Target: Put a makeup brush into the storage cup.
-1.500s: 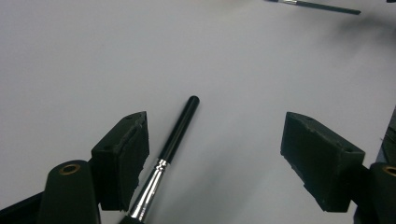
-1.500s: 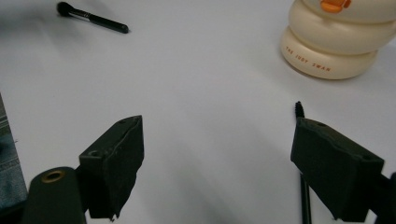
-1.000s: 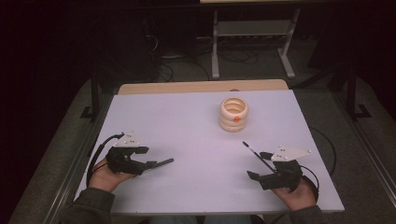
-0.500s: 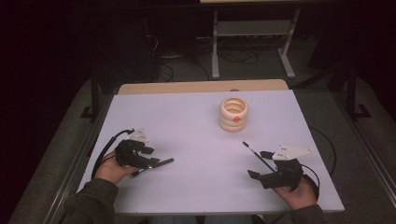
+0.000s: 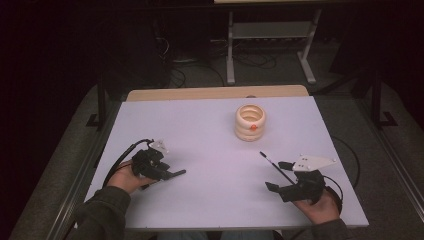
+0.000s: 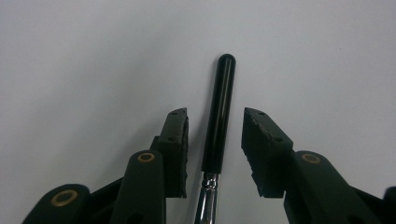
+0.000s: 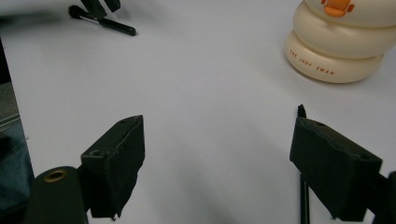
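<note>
A black brush handle (image 6: 219, 107) with a metal ferrule lies on the white table (image 5: 210, 150) between my left gripper's (image 6: 215, 126) jaws. The jaws have just been closing, and a gap remains on each side of the handle. In the high view the left gripper (image 5: 167, 172) sits at the front left, with the handle's end (image 5: 179, 173) sticking out to the right. My right gripper (image 5: 278, 175) rests at the front right, wide open and empty. A thin black stick (image 5: 272, 162) lies just beside its jaw. In the right gripper view the right gripper (image 7: 215, 135) faces open table, with the stick (image 7: 301, 112) by the right pad.
A cream ringed holder (image 5: 250, 121) with an orange duck mark stands right of centre towards the back; it also appears as the cream holder (image 7: 336, 46) at top right. Cables trail from both grippers. A metal stand (image 5: 270, 35) is on the floor beyond the table.
My left gripper slid right along the brush handle and lowered a little, and its jaws narrowed around it. The right gripper and the stick stayed put.
</note>
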A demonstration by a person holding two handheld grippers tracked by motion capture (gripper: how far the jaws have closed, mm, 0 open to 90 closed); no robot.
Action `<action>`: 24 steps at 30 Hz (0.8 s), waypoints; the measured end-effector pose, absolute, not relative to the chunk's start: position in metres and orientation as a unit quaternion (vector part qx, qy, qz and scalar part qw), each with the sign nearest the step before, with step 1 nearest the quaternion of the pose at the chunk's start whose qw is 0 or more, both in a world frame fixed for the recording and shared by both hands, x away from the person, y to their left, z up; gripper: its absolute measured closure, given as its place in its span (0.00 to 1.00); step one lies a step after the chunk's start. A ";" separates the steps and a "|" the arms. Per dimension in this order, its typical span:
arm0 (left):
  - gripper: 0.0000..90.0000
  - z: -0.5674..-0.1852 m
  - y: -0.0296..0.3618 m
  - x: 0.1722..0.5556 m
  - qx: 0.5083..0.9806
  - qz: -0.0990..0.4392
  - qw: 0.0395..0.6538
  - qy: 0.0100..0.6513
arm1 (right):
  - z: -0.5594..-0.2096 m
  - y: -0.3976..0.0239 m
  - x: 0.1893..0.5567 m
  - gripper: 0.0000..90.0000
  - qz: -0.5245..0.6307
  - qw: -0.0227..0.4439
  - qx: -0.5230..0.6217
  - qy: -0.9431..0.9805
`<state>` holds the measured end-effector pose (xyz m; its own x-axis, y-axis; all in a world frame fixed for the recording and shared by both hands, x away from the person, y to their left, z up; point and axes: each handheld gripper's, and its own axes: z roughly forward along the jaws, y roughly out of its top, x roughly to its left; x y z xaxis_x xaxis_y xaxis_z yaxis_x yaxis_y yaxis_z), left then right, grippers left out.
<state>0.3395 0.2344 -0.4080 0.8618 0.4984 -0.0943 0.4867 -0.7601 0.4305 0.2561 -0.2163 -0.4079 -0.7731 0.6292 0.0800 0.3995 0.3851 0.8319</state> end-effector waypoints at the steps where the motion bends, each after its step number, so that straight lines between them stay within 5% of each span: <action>1: 0.70 -0.409 0.234 0.340 0.940 0.007 0.220 0.262 | -0.407 -0.217 0.257 0.19 0.462 0.124 0.313 0.820; 24: 0.87 -0.418 0.225 0.340 0.954 0.021 0.176 0.243 | -0.408 -0.212 0.257 0.19 0.466 0.115 0.307 0.822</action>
<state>0.3396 0.2252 -0.4184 0.8811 0.4706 -0.0464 0.4561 -0.8198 0.3463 0.2569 -0.2116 -0.4083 -0.7854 0.6112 0.0979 0.3975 0.3769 0.8366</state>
